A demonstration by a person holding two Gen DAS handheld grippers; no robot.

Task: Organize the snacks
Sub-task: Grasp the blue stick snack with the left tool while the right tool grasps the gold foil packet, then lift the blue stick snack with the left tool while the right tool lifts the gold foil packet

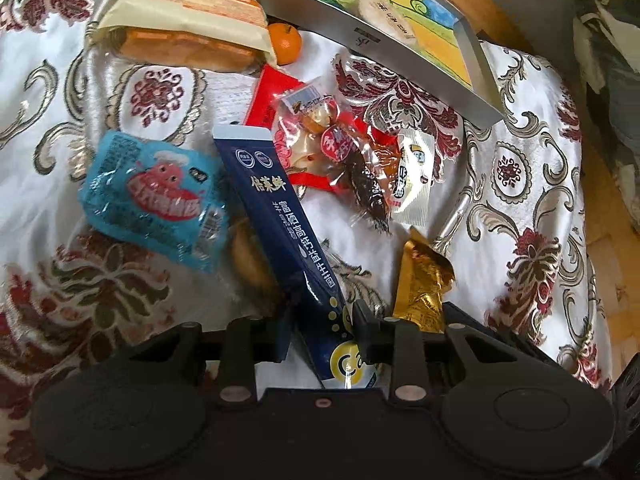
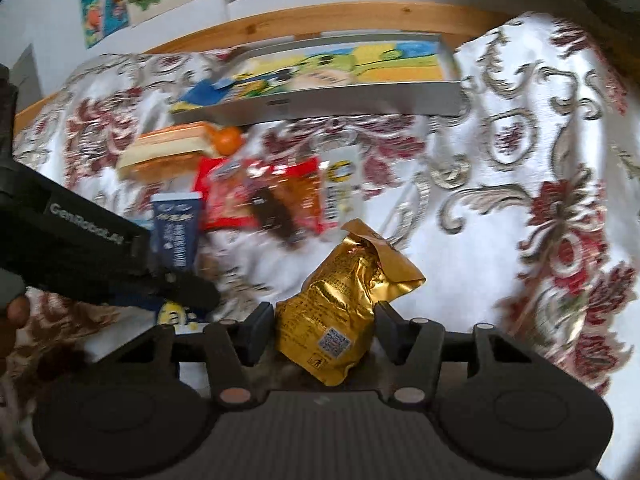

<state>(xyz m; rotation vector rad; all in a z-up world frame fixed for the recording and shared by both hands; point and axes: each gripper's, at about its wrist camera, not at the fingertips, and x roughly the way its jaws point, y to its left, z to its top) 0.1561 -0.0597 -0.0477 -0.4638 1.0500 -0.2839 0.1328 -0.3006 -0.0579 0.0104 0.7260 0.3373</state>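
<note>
- You are working over a brocade cloth [image 1: 532, 184] with red and gold flowers, spread on what looks like a bed with a wooden rail behind; paper drawings hang on the wall beyond.
- Take the shallow grey box [image 1: 420, 56] with the cartoon lining as your landmark; it lies at the far side of the cloth and has no snacks in it that you can see.
- Your left hand-held gripper [image 1: 326, 334] is closed narrow on the lower end of the dark blue carton [image 1: 276, 220], which leans up toward the box.
- Your right hand-held gripper [image 2: 324, 328] has the gold packet [image 2: 340, 312] between its fingers, about half open; whether the pads press it, I cannot tell.
- Between these and the box lie the blue packet [image 1: 152, 196], the red-and-clear packets [image 1: 332, 148], a bread pack [image 1: 188, 32] and a tangerine [image 1: 285, 42].
- You seem to be mid-pick; next, secure both grips, lift clear of the pile, and carry toward the box.
</note>
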